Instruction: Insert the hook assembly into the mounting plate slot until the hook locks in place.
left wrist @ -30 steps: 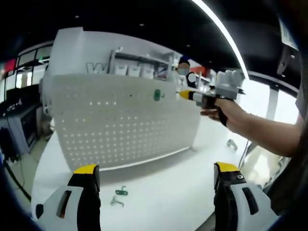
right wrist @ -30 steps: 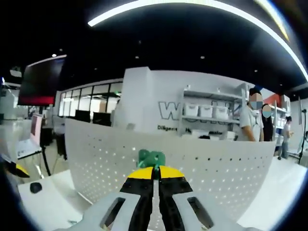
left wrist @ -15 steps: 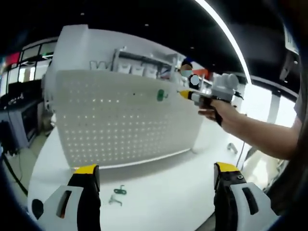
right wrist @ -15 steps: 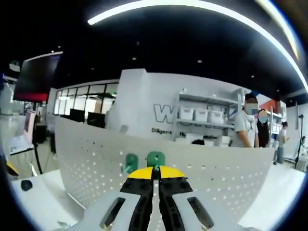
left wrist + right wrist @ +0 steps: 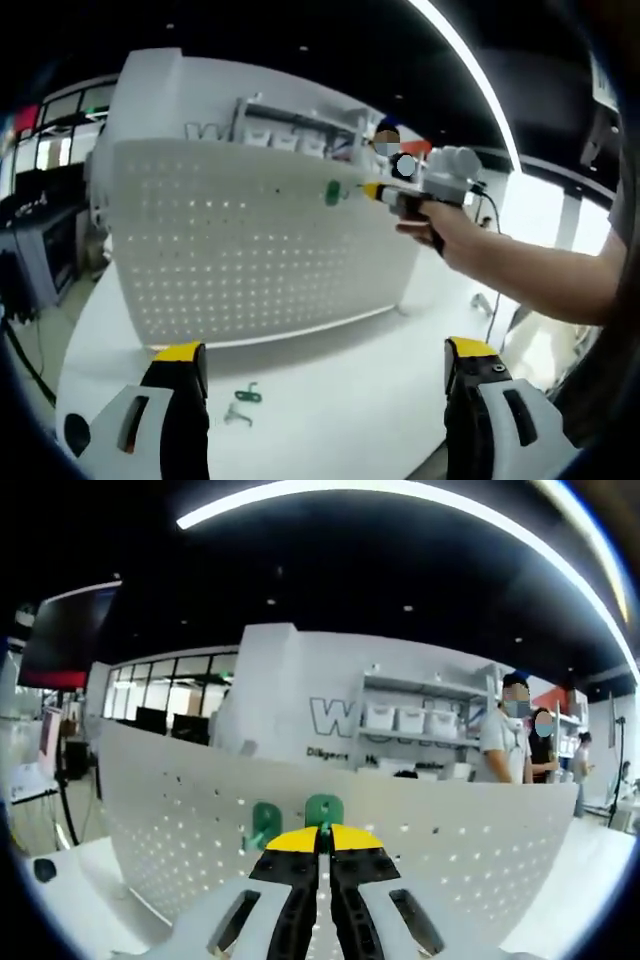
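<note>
In the left gripper view, the left hand-held gripper point(image 5: 325, 400) stands nearest, its two yellow-tipped jaws spread wide with nothing between them, above the white counter point(image 5: 350, 390). Just beyond the left jaw, two small hooks lie loose on the counter, a green one point(image 5: 249, 394) and a grey metal one point(image 5: 236, 414) touching or nearly touching it. Farther right, another small grey metal piece point(image 5: 482, 301) lies near the counter's edge, partly behind the person's bare forearm point(image 5: 530, 270). Behind these stands the white perforated mounting plate point(image 5: 250, 250), upright on the counter and spanning most of the middle ground. The right hand-held gripper point(image 5: 371, 191), held in the person's hand point(image 5: 430, 222), reaches in from the right to the plate's upper edge, where the green plastic hook assembly point(image 5: 333, 194) sits against the plate face. In the right gripper view, the right hand-held gripper's point(image 5: 321, 832) jaws are closed tight together on the green hook assembly point(image 5: 323, 809), which is at the mounting plate point(image 5: 450, 850); a second green hook point(image 5: 264, 822) hangs on the plate just to its left. Beyond the plate are a white wall with shelving holding white bins point(image 5: 412, 718) and people standing at the right.
</note>
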Available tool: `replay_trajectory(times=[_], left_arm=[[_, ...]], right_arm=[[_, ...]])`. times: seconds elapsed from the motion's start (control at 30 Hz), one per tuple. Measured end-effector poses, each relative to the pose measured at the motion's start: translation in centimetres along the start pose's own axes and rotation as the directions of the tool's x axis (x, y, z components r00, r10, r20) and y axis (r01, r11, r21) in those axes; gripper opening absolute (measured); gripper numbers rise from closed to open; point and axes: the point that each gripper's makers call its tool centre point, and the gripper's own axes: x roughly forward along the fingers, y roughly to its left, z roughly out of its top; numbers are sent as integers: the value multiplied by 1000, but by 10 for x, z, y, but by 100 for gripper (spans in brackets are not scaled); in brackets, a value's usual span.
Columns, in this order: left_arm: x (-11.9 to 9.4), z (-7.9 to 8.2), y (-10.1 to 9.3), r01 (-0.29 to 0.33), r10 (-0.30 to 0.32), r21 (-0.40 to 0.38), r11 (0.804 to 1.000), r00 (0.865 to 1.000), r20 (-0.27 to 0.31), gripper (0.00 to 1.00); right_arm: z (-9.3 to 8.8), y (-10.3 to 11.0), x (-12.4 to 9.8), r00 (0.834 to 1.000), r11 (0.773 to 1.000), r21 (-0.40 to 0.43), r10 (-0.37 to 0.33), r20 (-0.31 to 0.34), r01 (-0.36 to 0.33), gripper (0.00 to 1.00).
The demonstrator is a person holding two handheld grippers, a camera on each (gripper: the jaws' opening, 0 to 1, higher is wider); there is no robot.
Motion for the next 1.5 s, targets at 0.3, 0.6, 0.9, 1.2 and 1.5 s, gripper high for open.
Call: replay_trajectory(times=[0.3,0.6,0.9,1.2,1.5], left_arm=[[1,-1,3,-6,6,-3,1000,1000,-3,100],[5,-2,-2,6,-6,-1,1000,1000,-10,100],[4,-1,-2,6,-6,6,1000,1000,-12,100],[4,0,-6,22,-22,11,1000,1000,-13,100],[4,-1,-5,21,-21,10,1000,1000,-18,100]], right_arm=[[0,-7,3,999,999,12,-45,20,44,0],[-6,-6,7,999,999,14,-47,8,47,0],[-8,-6,8,998,998,23,-55,4,55,0],[-16,-8,9,998,998,29,-57,-21,58,0],[-18,-5,10,998,998,21,-62,-32,63,1]])
